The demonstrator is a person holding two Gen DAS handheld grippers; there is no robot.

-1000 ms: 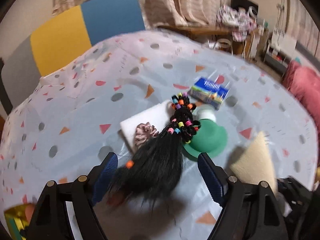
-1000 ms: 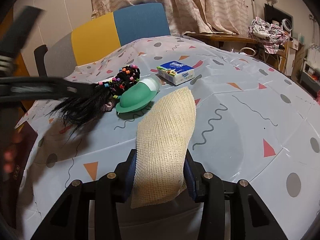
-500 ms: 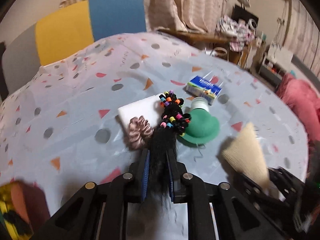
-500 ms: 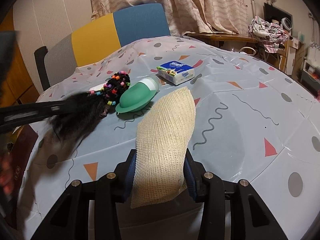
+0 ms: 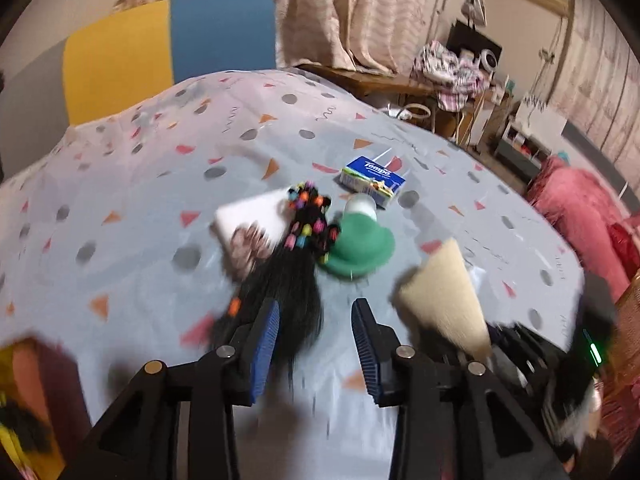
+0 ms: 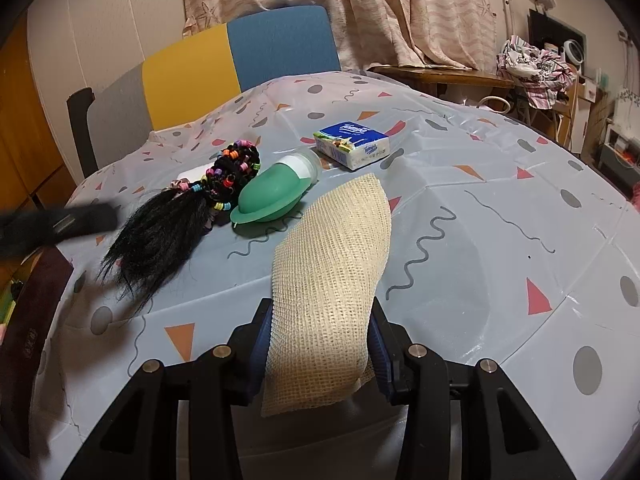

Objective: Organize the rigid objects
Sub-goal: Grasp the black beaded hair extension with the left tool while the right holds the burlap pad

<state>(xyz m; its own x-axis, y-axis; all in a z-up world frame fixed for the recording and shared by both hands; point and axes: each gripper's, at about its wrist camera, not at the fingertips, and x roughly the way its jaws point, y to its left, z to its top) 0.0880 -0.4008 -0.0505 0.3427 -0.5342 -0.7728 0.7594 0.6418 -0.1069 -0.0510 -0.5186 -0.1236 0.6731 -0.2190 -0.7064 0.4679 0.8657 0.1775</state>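
A black hair piece (image 5: pixel 288 280) with coloured beads lies on the tablecloth, its loose end between the jaws of my left gripper (image 5: pixel 316 308). Those jaws are opening and the pads do not press on the hair. Beside the beads lie a green squeeze bottle (image 5: pixel 360 248), a white block (image 5: pixel 252 212) and a pink scrunchie (image 5: pixel 248 244). My right gripper (image 6: pixel 319 312) is shut on a beige mesh cloth (image 6: pixel 328 280), which sticks out forward over the table. The right wrist view shows the hair piece (image 6: pixel 160 232) and bottle (image 6: pixel 272 196) to the left.
A blue tissue pack (image 6: pixel 352 144) lies behind the bottle. A yellow and blue chair (image 6: pixel 240 52) stands at the table's far edge. A dark red object (image 6: pixel 32 320) sits at the left edge. Pink cushions (image 5: pixel 580 220) lie beyond the right side.
My left gripper closed on the loose end of the hair piece, dragged it slightly toward itself, and has now spread its jaws off it. The right gripper and cloth stayed still.
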